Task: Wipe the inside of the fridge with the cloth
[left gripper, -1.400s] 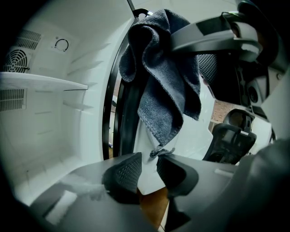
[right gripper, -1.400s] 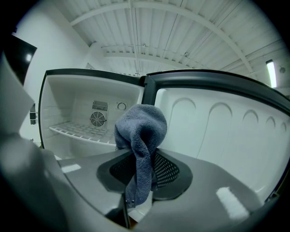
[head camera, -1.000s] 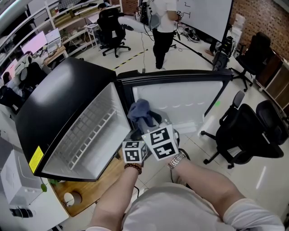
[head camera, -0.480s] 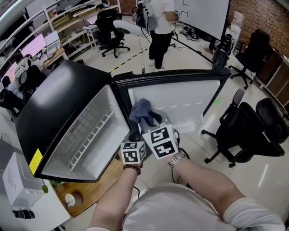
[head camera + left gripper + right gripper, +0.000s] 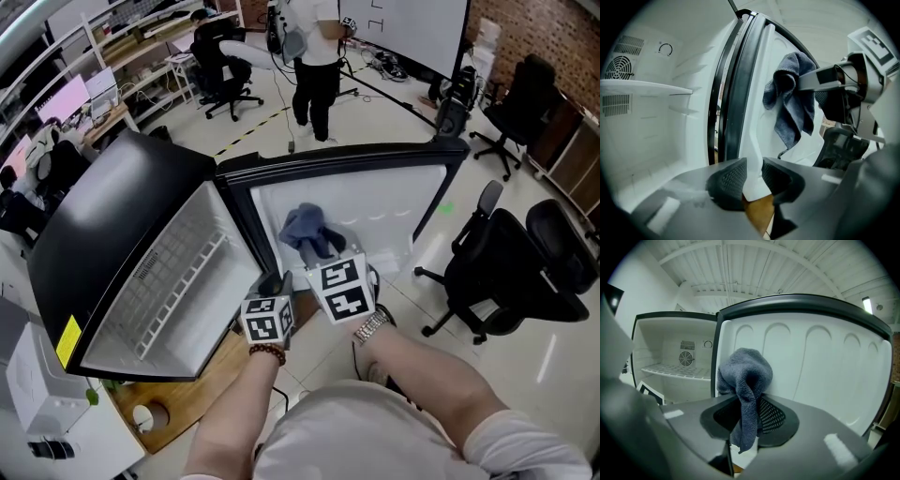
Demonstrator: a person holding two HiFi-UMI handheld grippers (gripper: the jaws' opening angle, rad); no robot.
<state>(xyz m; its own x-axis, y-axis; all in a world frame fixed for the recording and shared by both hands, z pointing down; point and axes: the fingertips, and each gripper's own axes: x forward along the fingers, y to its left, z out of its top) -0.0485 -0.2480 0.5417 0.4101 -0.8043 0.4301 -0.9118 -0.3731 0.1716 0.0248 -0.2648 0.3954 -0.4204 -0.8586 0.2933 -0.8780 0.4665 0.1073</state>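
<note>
The right claw [image 5: 747, 416] is clamped on the grey cloth [image 5: 745, 373]. One fold is pinched between its ribbed pads, a loose tail hangs below them, and the bulk bunches up above and ahead of the jaws. Straight ahead of this claw stands the white inner face of the open fridge door [image 5: 811, 362], with its moulded arches. The cloth sits right against that face, though whether it actually presses on the plastic is hard to tell from here. To the claw's left, past the door's dark gasket edge, the fridge cavity [image 5: 661, 357] opens, with a wire shelf [image 5: 677, 372] and a round fan grille [image 5: 686, 359] on the back wall.

The left claw [image 5: 753, 173] sits lower and to the left of the right one, its jaws closed on the bottom edge of the door's white liner, which fills the gap between the pads. Up and to its right hangs the cloth in the other claw. Below both claws lies a wooden table [image 5: 202, 380].
</note>
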